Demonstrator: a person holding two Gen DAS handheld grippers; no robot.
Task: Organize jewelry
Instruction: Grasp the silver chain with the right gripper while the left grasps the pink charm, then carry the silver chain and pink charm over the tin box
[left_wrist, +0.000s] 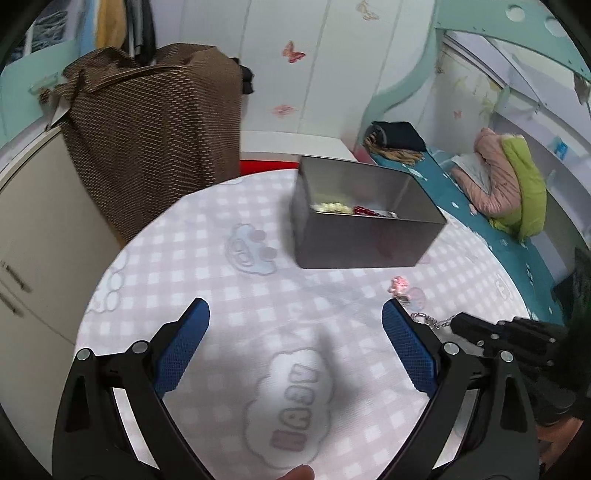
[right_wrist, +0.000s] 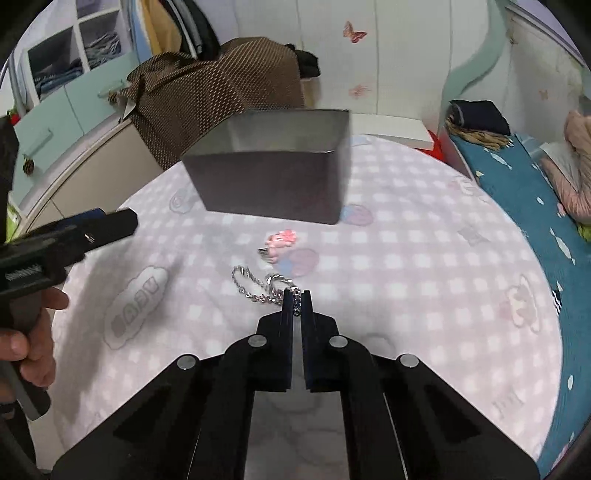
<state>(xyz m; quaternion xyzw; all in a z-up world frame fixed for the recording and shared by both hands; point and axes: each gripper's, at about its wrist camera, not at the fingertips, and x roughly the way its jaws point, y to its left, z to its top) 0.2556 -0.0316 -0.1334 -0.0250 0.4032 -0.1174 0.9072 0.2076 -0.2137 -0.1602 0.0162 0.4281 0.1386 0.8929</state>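
A grey metal box (left_wrist: 354, 240) stands open on the round table; it holds beads and a red piece (left_wrist: 364, 210). It also shows in the right wrist view (right_wrist: 273, 188). A silver chain (right_wrist: 258, 286) lies on the cloth, its end pinched in my right gripper (right_wrist: 296, 295), which is shut on it. The chain also shows in the left wrist view (left_wrist: 430, 319), beside the right gripper (left_wrist: 458, 323). A pink charm (right_wrist: 282, 238) lies between chain and box. My left gripper (left_wrist: 295, 314) is open and empty above the cloth, and it shows at the left of the right wrist view (right_wrist: 110, 221).
A pink checked cloth (left_wrist: 229, 280) covers the table. A brown patterned bag (left_wrist: 155, 133) stands behind the table at the left. A bed with a blue cover (right_wrist: 517, 184) runs along the right. White cupboards (left_wrist: 33, 221) are at the left.
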